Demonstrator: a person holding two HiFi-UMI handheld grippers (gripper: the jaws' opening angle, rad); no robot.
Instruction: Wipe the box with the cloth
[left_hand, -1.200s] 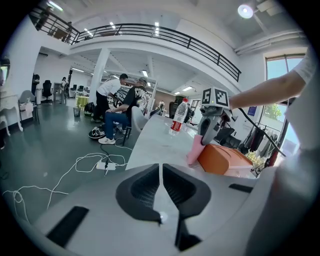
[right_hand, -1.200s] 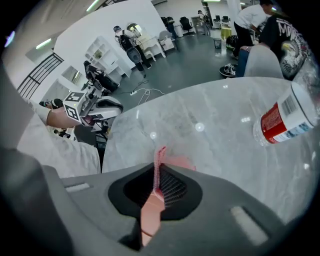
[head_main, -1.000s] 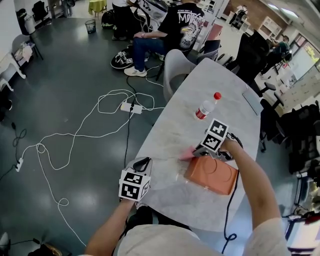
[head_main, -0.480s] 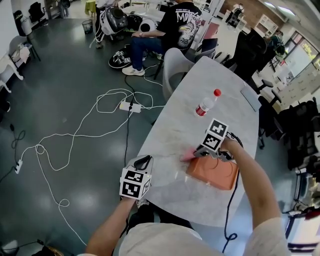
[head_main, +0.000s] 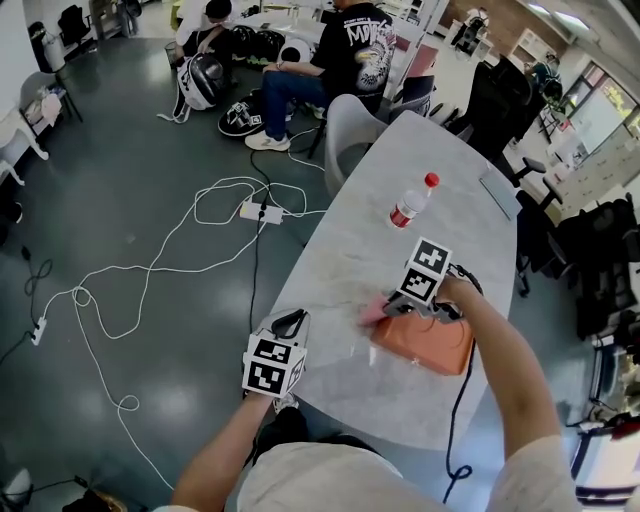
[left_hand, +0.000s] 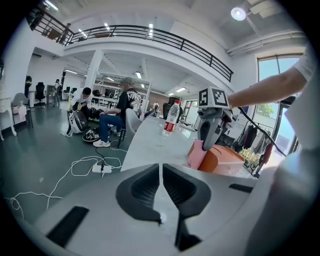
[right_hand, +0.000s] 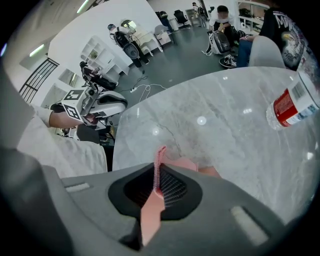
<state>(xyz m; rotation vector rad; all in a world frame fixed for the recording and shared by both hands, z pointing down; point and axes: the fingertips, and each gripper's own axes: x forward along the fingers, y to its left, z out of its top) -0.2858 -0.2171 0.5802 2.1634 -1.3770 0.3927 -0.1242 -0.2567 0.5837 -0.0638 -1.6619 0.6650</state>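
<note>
The table (head_main: 440, 160) is the big thing, under both grippers. The box (head_main: 430, 345) is orange & lies flat on it, right under the R gripper (head_main: 392, 308) & a bit to its side. The L gripper (head_main: 287, 322) hangs at the table edge, well apart from the box, w/ the box ahead of it & off to its right. Its jaws are pressed together w/ nothing in them, so it does no work now. A bottle (head_main: 410, 205) lies far ahead of the R gripper, out of the way.

The R gripper's jaws are clamped on the cloth (right_hand: 150, 215). It's pink, pinched thin btw the jaws, & its loose end hangs down at the box's near end (left_hand: 197, 155).

Step, prob.: wiping is on, w/ the cloth at one end of the box. Can't tell how much is done.

Next move needs: keep the pinch tight, press the cloth flat on the box top, & drag it along to the other end. The L gripper could hold the box so it doesn't slide.
</note>
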